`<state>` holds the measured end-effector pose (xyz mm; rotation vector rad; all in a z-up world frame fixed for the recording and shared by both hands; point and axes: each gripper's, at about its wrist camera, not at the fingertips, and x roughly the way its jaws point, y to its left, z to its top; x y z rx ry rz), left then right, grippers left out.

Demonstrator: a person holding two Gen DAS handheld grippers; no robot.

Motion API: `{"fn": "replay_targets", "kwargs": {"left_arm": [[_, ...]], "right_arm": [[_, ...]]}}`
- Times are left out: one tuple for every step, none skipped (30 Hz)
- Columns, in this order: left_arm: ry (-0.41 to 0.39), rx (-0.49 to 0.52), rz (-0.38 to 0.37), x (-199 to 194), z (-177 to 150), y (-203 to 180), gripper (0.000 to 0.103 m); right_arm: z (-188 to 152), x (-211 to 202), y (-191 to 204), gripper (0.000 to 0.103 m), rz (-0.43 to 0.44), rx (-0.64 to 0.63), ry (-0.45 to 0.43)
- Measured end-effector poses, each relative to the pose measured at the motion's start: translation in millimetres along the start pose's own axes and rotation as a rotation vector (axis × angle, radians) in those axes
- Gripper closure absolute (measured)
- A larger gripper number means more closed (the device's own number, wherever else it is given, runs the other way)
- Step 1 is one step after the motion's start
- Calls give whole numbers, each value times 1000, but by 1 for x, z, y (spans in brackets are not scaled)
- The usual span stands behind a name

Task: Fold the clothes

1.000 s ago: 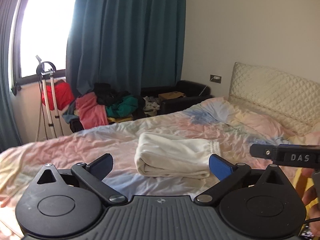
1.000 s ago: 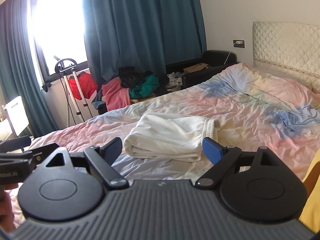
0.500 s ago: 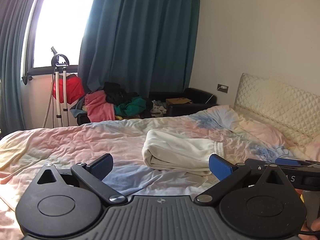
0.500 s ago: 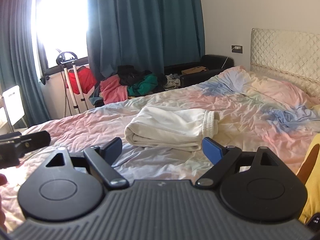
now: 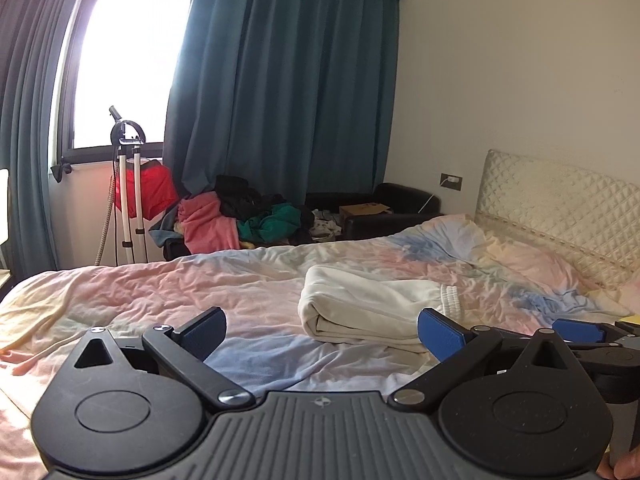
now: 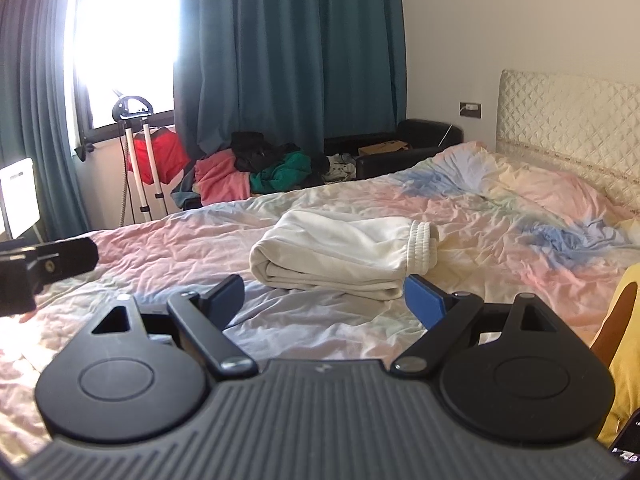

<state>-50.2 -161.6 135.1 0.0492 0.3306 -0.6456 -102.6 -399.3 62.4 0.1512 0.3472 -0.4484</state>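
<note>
A folded cream garment [image 5: 372, 308] with a ribbed waistband lies on the pastel bedspread [image 5: 200, 292]; it also shows in the right wrist view [image 6: 340, 252]. My left gripper [image 5: 322, 334] is open and empty, held above the bed short of the garment. My right gripper [image 6: 324, 300] is open and empty, also short of the garment. The right gripper's body shows at the right edge of the left wrist view [image 5: 580, 340]; the left gripper's body shows at the left edge of the right wrist view [image 6: 44, 264].
A pile of clothes [image 5: 240, 216] lies on a dark sofa [image 5: 392, 208] beyond the bed. A garment steamer stand [image 5: 128, 184] stands by the window. A quilted headboard [image 5: 560, 208] is at the right. Yellow fabric [image 6: 624, 344] is at the right edge.
Both grippers have drawn back and levelled out, so the garment sits farther off and lower in view. Both stay open and empty.
</note>
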Motion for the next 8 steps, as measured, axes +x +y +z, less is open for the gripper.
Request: {"fn": "replay_targets", "kwargs": {"left_arm": [[0,-2,-2,0,0,1,0],[-3,2,2,-1,0,1,0],[-6,6,7,-2,0,1,0],[-4,5,6,-2,0,1,0],[-3,5,4,-2,0,1,0],[-1,4,3,-2,0,1,0],[0,3,3,-2,-1,1,0],[1,3,3,-2,-1,1,0]], "right_arm": [[0,-1,0,14,-1,0,-2],[1,-2,1,14,-3,2,-4],[1,-2,1,14,-4,4,-5],[2,-3,0,14,-5,7,-4],[2,-4,0,14,-7,9,-5],[2,-4,0,14,-9,9,-5],[2,-5,0,14,-8,9,-1],[2,-5,0,14,-8,10,5]]}}
